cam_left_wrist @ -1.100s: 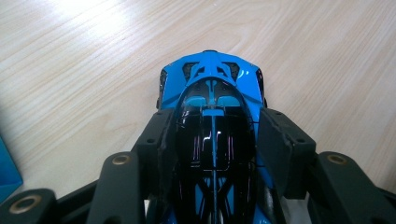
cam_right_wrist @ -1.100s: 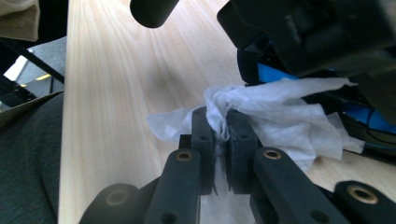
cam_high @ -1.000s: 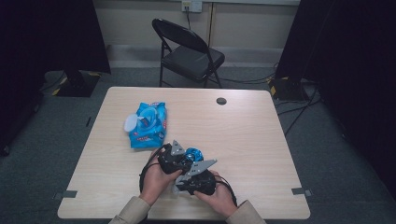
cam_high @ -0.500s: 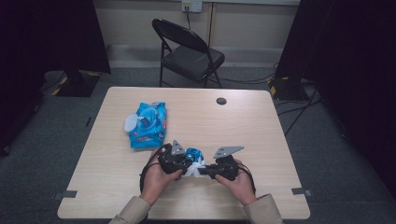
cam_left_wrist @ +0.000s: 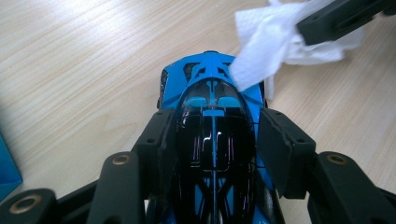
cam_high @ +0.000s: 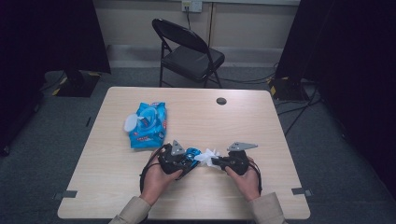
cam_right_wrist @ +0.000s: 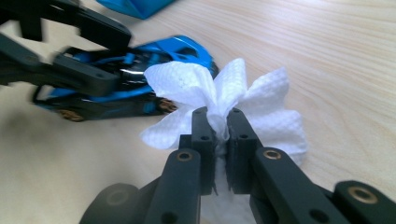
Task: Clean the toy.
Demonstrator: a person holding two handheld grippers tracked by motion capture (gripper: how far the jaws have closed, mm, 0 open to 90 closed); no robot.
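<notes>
The left gripper [cam_left_wrist: 212, 154] has its jaws clamped on either side of a glossy blue-and-black toy race car [cam_left_wrist: 212, 121], holding it low over the pale wooden surface [cam_high: 243, 121] near the person's edge. The right gripper [cam_right_wrist: 217, 126] has its jaws pressed together on the gathered middle of a crumpled white wet wipe [cam_right_wrist: 224, 93], which fans out ahead of them. From the left gripper view, a corner of that wipe lies against the car's blue nose, so the wiping looks to be under way rather than finished; I would judge the cabin and the flanks not yet reached. Farther up the surface, to the left, lies a blue soft pack of wipes [cam_high: 147, 123] with its white flap open, and near the far edge a small dark round cap [cam_high: 221, 101]. The car's tail is cut off below the left jaws, its underside is hidden, and I cannot tell whether it rests on the surface or hangs just above it
</notes>
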